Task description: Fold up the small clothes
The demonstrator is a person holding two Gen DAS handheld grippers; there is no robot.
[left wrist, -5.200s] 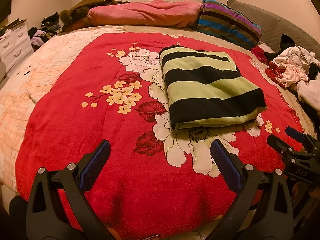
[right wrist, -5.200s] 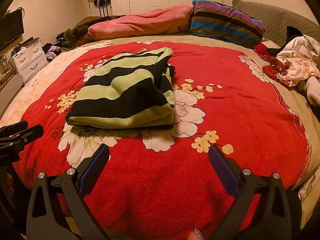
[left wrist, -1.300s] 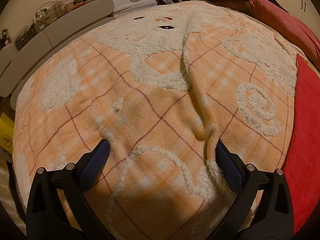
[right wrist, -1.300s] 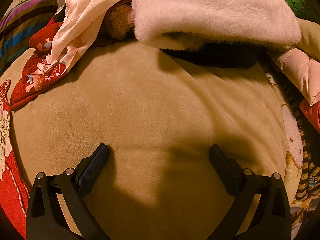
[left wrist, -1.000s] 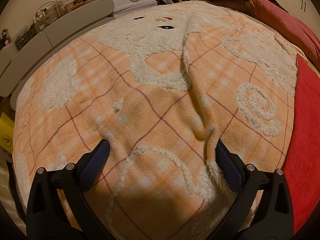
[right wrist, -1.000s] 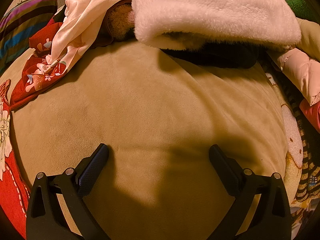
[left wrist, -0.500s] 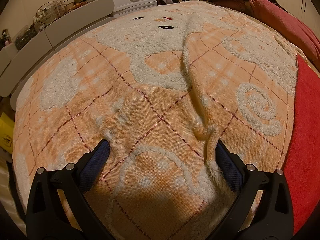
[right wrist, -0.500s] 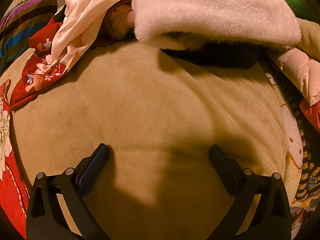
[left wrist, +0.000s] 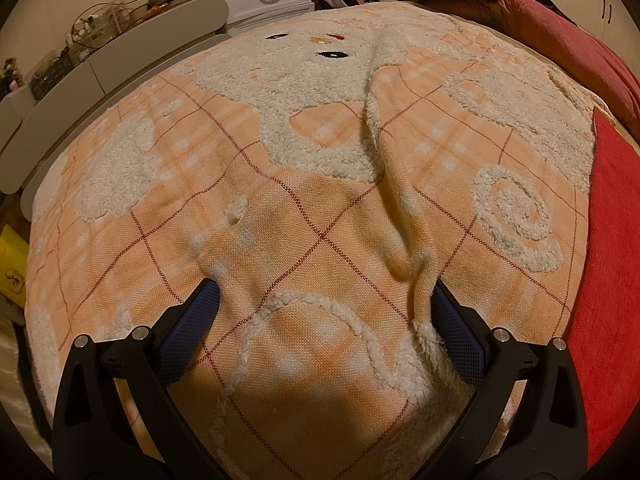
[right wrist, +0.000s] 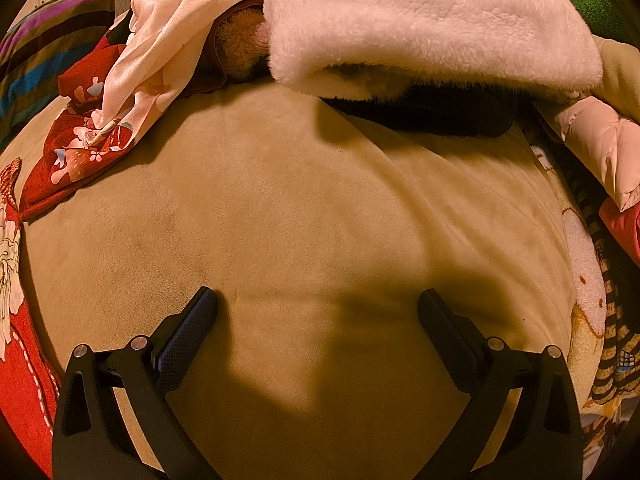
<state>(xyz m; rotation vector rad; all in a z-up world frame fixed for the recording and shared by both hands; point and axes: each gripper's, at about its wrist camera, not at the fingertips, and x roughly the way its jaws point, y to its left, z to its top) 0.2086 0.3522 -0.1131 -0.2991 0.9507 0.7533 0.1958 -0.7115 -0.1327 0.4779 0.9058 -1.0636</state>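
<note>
Right wrist: clothes pile (right wrist: 360, 32) lies beyond the spread, empty right claw (right wrist: 318, 304).

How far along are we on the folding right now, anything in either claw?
Nothing folded shows in either view. In hand: nothing; the left claw is open over the orange checked blanket, the right claw open over the tan bedcover. Left to do: the unfolded pile ahead, including a fluffy white garment and a pale floral one.
</note>
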